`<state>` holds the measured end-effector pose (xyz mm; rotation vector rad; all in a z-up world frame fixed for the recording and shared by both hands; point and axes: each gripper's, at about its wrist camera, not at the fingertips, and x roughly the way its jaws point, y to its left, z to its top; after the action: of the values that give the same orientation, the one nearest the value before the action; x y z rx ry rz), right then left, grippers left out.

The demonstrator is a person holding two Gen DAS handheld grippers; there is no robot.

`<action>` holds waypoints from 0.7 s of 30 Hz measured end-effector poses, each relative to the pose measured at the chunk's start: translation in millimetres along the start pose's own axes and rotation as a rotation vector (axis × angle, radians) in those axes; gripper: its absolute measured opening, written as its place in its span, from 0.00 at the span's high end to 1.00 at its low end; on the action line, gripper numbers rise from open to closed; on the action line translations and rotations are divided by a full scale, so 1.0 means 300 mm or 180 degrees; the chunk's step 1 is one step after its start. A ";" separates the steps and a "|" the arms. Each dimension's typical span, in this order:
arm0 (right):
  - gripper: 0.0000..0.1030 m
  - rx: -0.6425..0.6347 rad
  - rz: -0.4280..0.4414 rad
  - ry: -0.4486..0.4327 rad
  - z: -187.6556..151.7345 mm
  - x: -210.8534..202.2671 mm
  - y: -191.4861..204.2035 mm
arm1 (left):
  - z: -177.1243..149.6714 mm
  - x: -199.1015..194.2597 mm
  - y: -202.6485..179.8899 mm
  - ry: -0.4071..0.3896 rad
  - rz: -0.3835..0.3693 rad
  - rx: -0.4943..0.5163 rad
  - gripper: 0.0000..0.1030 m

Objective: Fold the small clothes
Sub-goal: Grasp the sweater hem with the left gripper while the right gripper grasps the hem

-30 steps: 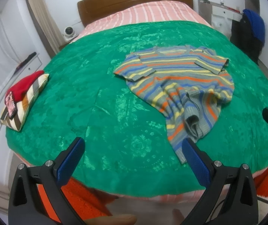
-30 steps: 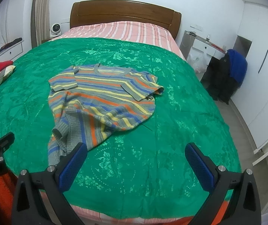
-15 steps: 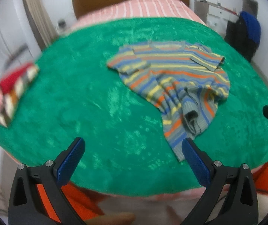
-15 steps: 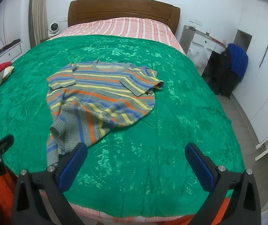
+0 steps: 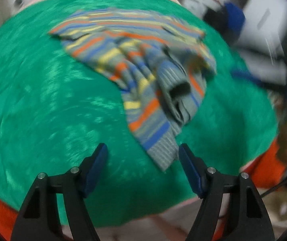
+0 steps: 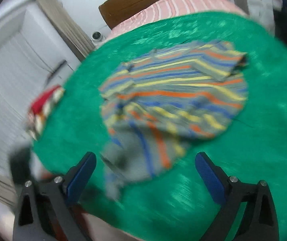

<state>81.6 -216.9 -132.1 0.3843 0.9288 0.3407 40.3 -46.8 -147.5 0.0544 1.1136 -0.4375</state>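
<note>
A small striped sweater (image 5: 139, 60), grey with orange, blue and yellow bands, lies crumpled on the green bedspread (image 5: 43, 100). Its hem corner points at my left gripper (image 5: 143, 160), which is open and empty just short of that corner. In the right wrist view the sweater (image 6: 173, 100) lies ahead, its bunched lower part nearest my right gripper (image 6: 145, 168), which is open and empty above the bedspread (image 6: 253, 160). Both views are blurred.
A folded pile with a red garment (image 6: 43, 108) lies at the bed's left edge. The wooden headboard (image 6: 153, 2) and pink striped sheet (image 6: 183, 4) are at the far end. White cupboards (image 6: 7, 80) stand left; dark and blue clothes (image 5: 233, 18) hang at right.
Both grippers have moved forward and closer to the sweater, with the right one swinging left. The left jaws stand narrower than before. The sweater has not moved.
</note>
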 end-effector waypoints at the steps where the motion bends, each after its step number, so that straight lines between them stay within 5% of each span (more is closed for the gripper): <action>1: 0.05 0.0116 0.0035 0.0030 0.026 0.032 0.000 | 0.002 0.030 -0.016 0.0041 0.0101 0.0036 0.40; 6: 0.16 0.1365 0.0415 0.0574 0.057 0.231 -0.098 | 0.003 0.030 -0.007 -0.0052 -0.0132 -0.0111 0.90; 11: 0.95 0.1844 0.0650 0.0415 0.035 0.269 -0.185 | -0.011 -0.004 -0.003 -0.0137 -0.0192 -0.0132 0.94; 18: 0.95 0.1323 0.0719 0.0249 -0.013 -0.014 -0.223 | -0.047 -0.203 0.126 -0.0285 -0.0600 -0.0333 0.96; 21: 0.95 0.1095 0.0631 0.0251 -0.069 -0.180 -0.263 | -0.082 -0.314 0.194 -0.0345 -0.0559 -0.0275 0.96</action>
<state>44.0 -306.7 -141.5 0.7870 1.0314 0.3793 6.1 42.2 -86.1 -0.1424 1.0328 -0.5422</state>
